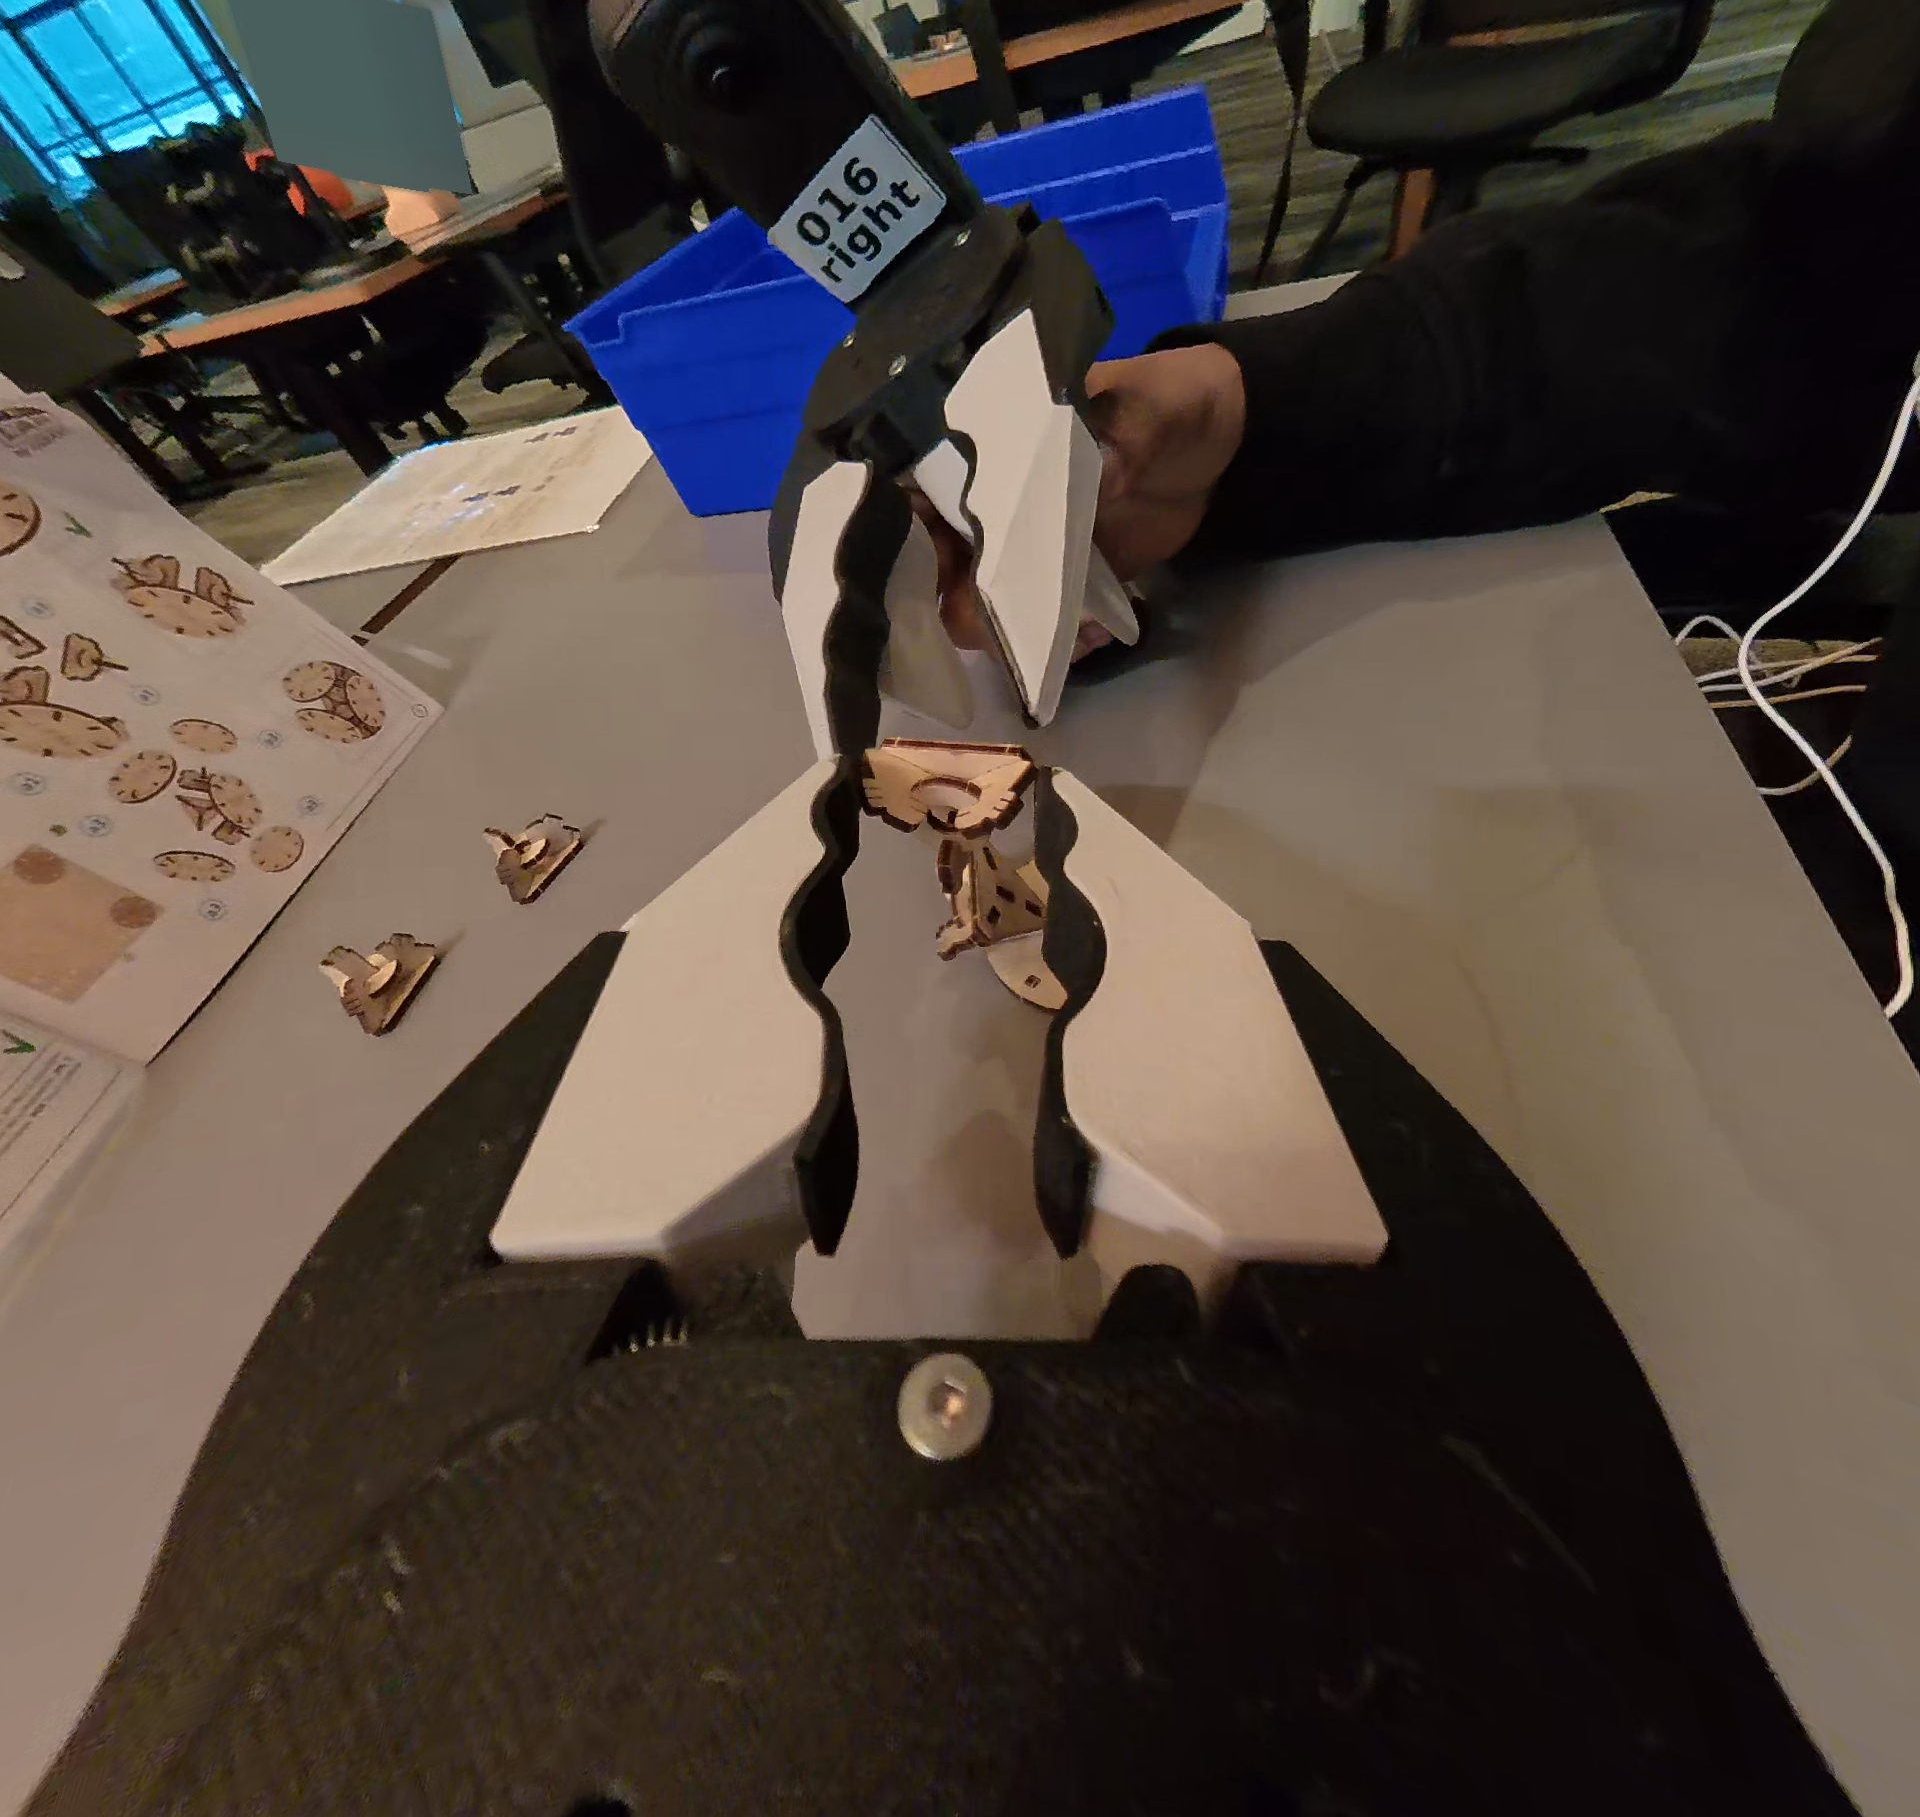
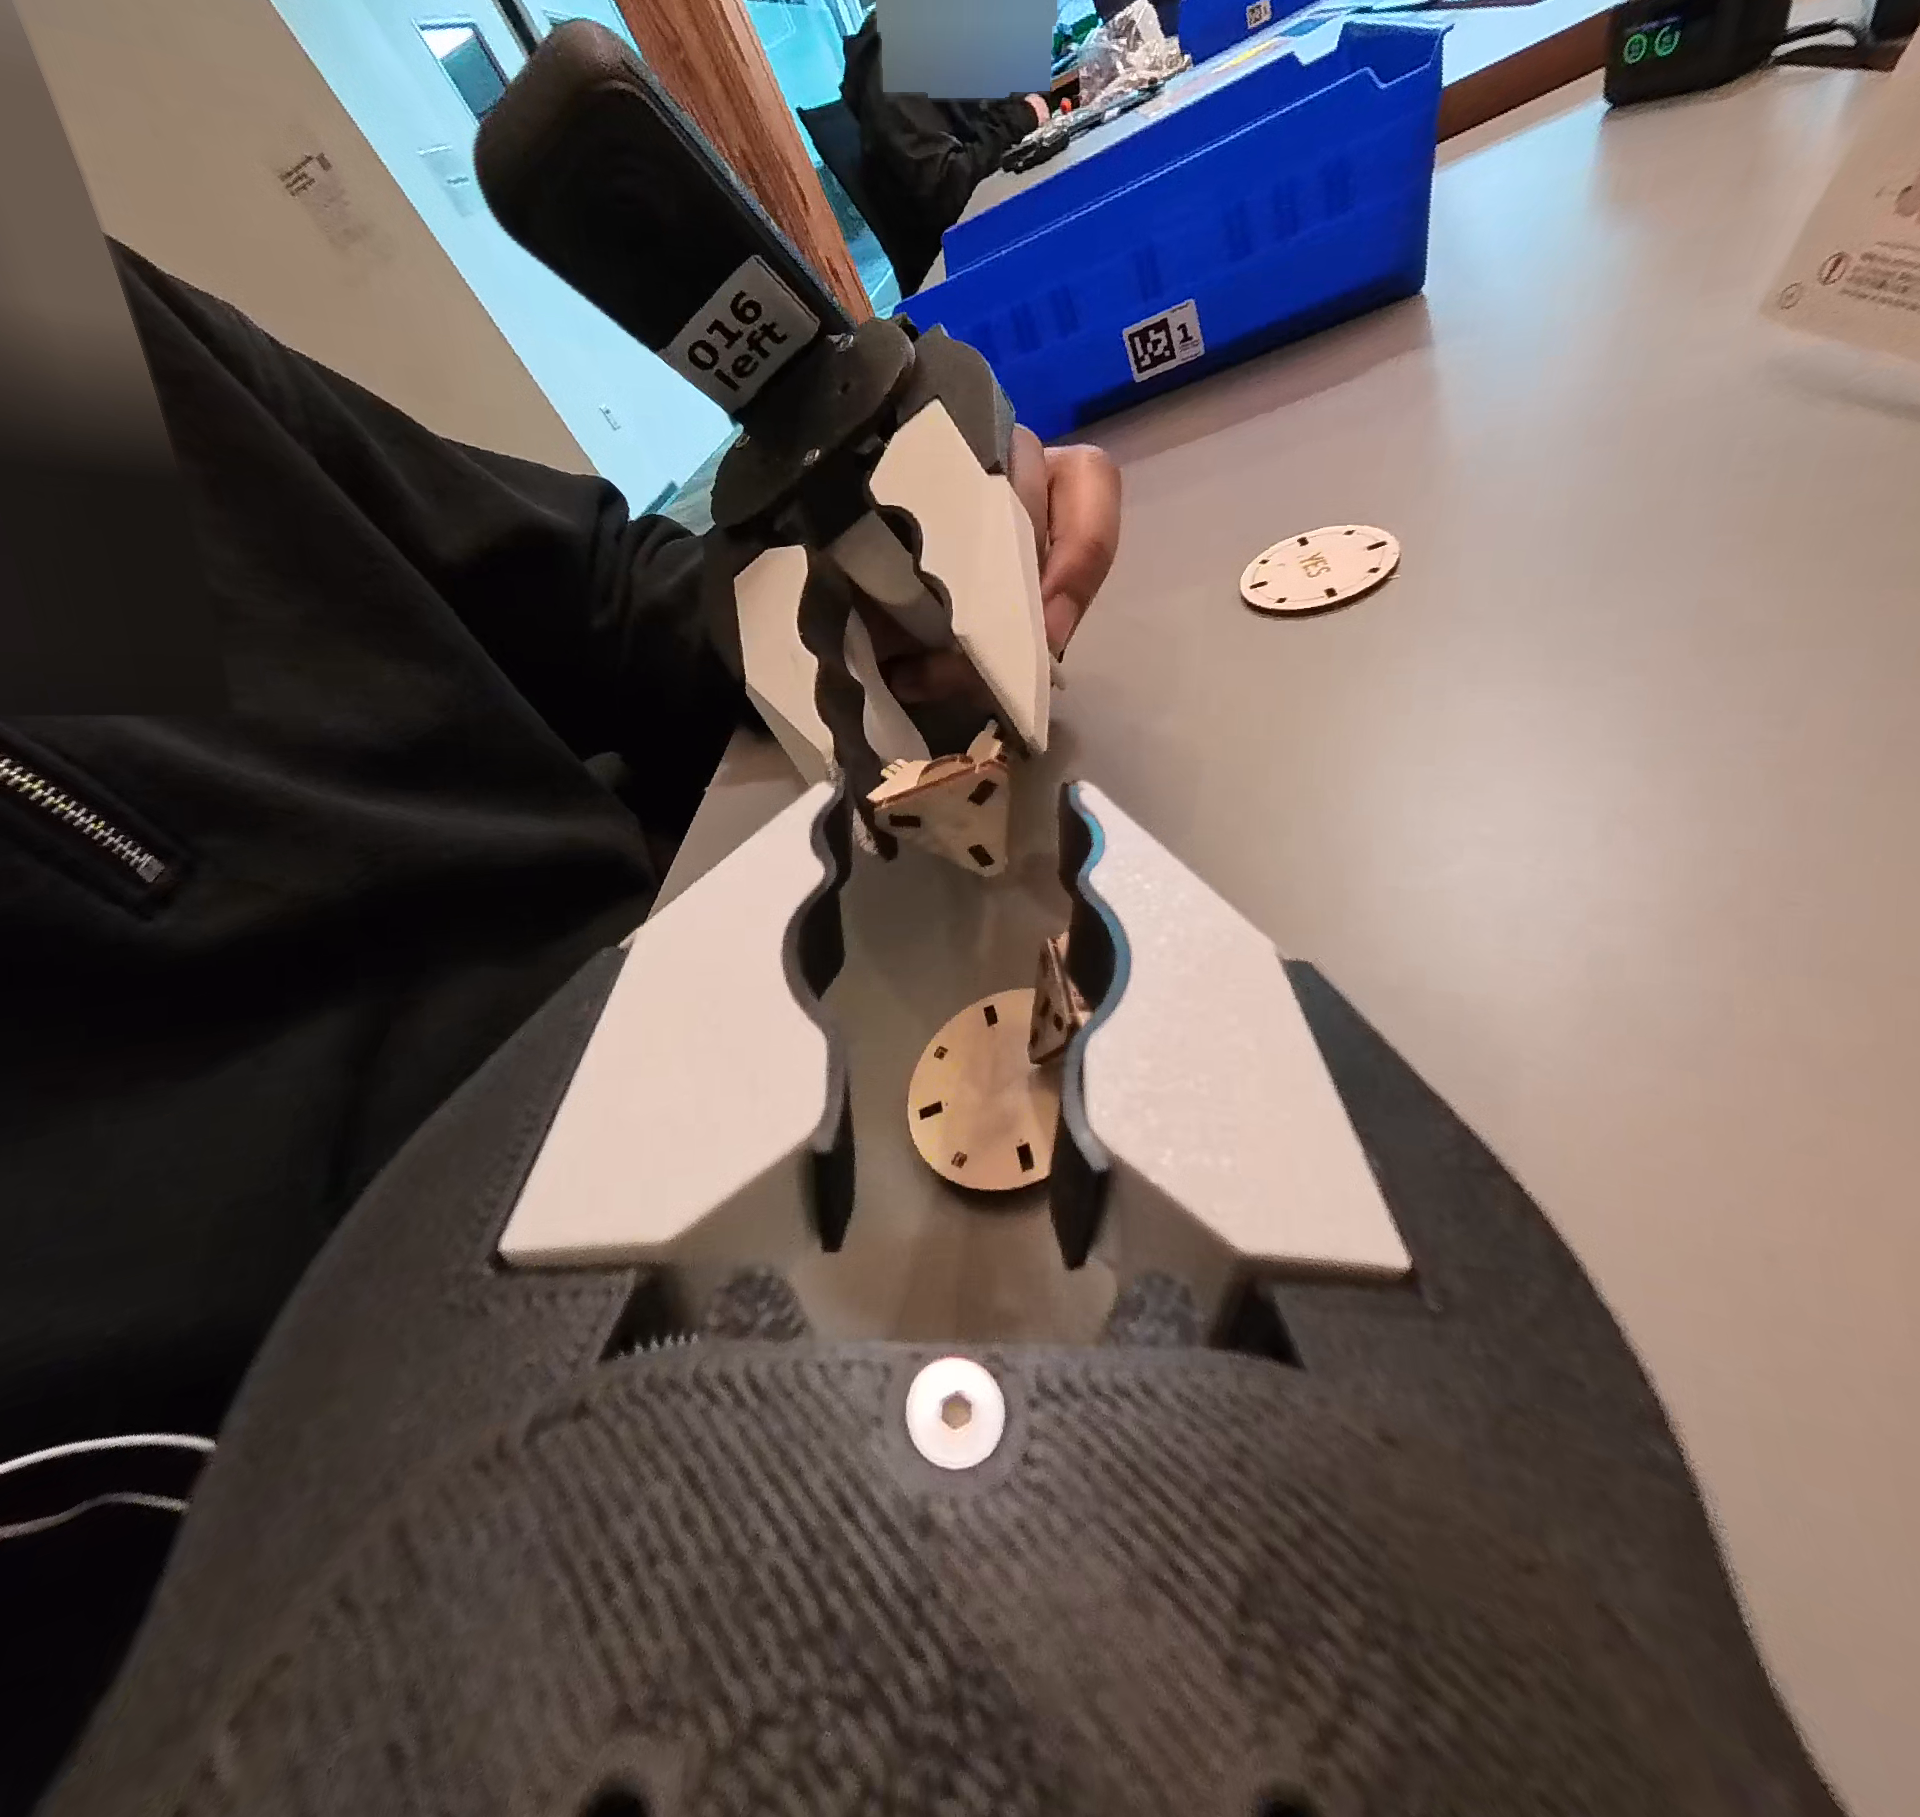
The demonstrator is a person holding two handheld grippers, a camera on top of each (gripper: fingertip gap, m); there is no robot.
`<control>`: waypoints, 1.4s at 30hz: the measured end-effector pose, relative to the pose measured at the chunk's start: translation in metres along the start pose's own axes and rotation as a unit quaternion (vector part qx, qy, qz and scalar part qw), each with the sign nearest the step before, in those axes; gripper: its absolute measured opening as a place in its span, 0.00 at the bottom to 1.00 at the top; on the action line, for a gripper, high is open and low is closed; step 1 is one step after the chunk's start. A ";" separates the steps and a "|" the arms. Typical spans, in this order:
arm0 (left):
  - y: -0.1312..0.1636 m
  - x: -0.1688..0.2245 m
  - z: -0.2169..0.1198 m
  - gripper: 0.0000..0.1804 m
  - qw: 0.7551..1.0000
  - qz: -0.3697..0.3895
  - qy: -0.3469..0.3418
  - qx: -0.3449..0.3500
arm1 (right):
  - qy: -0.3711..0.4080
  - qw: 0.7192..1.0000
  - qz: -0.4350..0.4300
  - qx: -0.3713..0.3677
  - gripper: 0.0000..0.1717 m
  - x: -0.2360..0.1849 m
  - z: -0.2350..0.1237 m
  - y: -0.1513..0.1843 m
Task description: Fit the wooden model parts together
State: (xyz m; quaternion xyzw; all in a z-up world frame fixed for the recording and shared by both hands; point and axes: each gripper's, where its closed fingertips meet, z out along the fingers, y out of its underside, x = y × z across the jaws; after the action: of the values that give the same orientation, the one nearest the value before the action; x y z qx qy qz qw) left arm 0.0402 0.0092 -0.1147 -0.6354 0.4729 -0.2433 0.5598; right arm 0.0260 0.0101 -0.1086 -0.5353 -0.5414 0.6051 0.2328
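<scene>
Fingers [image 1: 727, 988] of the left gripper [image 1: 940, 775] are clamped on a small triangular wooden piece [image 1: 914, 780], one pad against each side, and hold it clear of the grey table [image 1: 1403, 936]; fingers [image 2: 1174, 1040] of the right gripper [image 2: 956, 801] stand apart and grip nothing. The two grippers meet tip to tip; in the left wrist view the right gripper's tips hang just above and beyond the held piece, apparently without touching it; in the right wrist view the piece sits straight ahead, at the mouth of the parted fingers, its slotted flat face turned toward that camera. Directly below, on the table, lies a slotted wooden disc [image 2: 977, 1102] with a second triangular piece [image 2: 1055, 1014] standing upright on it, close to one right finger. Two small wooden assemblies [image 1: 530, 858] [image 1: 379, 978] rest beside printed instruction sheets [image 1: 156, 728]; a separate wooden disc [image 2: 1320, 570] and a blue bin [image 2: 1195, 240] lie farther off.
</scene>
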 end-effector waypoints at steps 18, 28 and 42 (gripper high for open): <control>0.002 -0.008 0.001 0.27 1.000 -0.012 -0.022 0.000 | 0.025 0.999 -0.013 -0.028 0.14 0.005 -0.001 0.006; 0.001 -0.044 -0.014 0.33 0.984 -0.169 -0.018 0.049 | 0.016 0.998 0.063 -0.014 0.14 0.009 -0.010 0.001; 0.005 -0.053 -0.017 0.31 0.974 -0.221 0.002 0.054 | -0.087 0.966 0.232 0.078 0.14 0.003 -0.020 -0.019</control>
State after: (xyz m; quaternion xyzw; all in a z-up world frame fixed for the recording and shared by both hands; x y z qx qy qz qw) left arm 0.0013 0.0471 -0.1032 -0.6927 0.3080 -0.3874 0.5246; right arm 0.0372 0.0271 -0.0893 -0.5717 -0.3721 0.7269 0.0791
